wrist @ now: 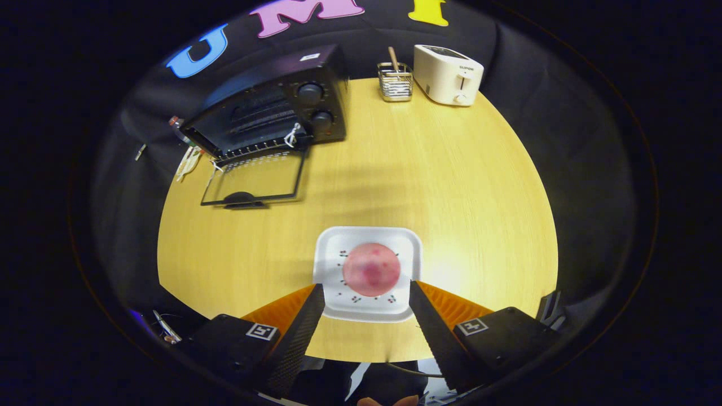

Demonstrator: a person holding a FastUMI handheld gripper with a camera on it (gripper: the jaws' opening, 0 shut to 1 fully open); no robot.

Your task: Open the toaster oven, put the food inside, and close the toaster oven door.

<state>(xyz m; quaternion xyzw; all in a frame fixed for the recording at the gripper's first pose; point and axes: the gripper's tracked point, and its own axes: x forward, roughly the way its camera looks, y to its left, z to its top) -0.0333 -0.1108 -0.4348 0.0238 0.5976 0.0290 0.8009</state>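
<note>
tongs: the handheld two-finger gripper (366, 293) is hovering with its fingers spread wide and gripping nothing, their tips flanking the near edge of a white square plate (333, 248) on the round pale-wood table (451, 186). a round pink patty of food (371, 269) is sitting at the plate's centre, just ahead of the fingertips and between their lines. beyond, well apart to the left, the black metal toaster oven (271, 104) is standing with its glass door (254, 183) already lying flat on the table. a wire cutlery holder (395, 83) and a cream pop-up toaster (448, 74) are waiting at the far edge. judging by this, picking up the food is the step in hand; lowering evenly, centring the patty, and closing gently so it is not squashed looks wise.
</note>
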